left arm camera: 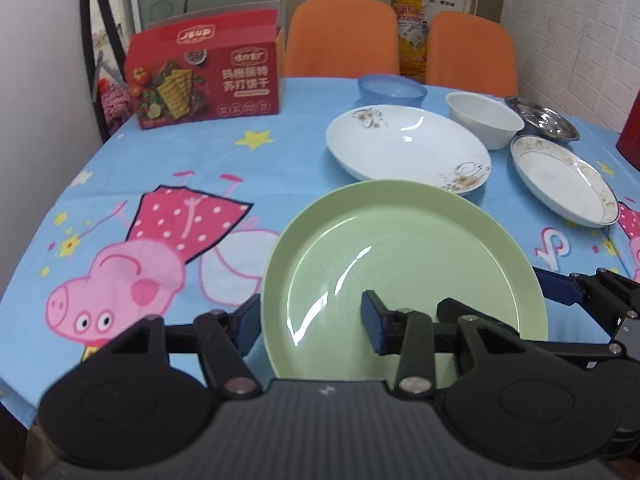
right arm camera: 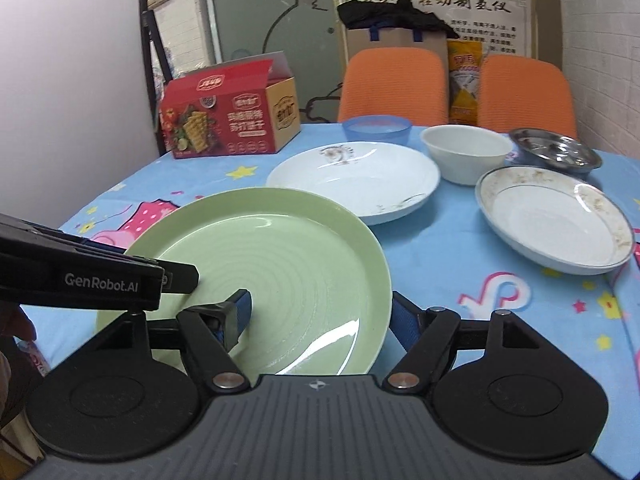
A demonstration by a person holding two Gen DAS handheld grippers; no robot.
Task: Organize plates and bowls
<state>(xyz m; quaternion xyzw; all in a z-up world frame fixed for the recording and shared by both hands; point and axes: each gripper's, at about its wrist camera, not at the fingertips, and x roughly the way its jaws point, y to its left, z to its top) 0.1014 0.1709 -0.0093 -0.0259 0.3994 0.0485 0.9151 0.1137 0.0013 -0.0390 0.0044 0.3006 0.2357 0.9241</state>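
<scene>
The green plate (left arm camera: 404, 276) is being taken up at the near edge of the desk (left arm camera: 280, 160), with both rims straddled. The left hand-held gripper (left arm camera: 312, 322) is spread wide across the left rim, one finger inside the plate, one outside; the right hand-held gripper (right arm camera: 324, 318) is likewise spread across the right rim. Neither is seen pinching yet. Next, closing on the rims is probably called for, then lifting toward the large white plate (left arm camera: 408, 146) beyond.

Glossy, ridged green plate (left arm camera: 404, 264), perhaps plastic; shiny metal dish (left arm camera: 544, 119); matt printed cloth (left arm camera: 160, 168).
</scene>
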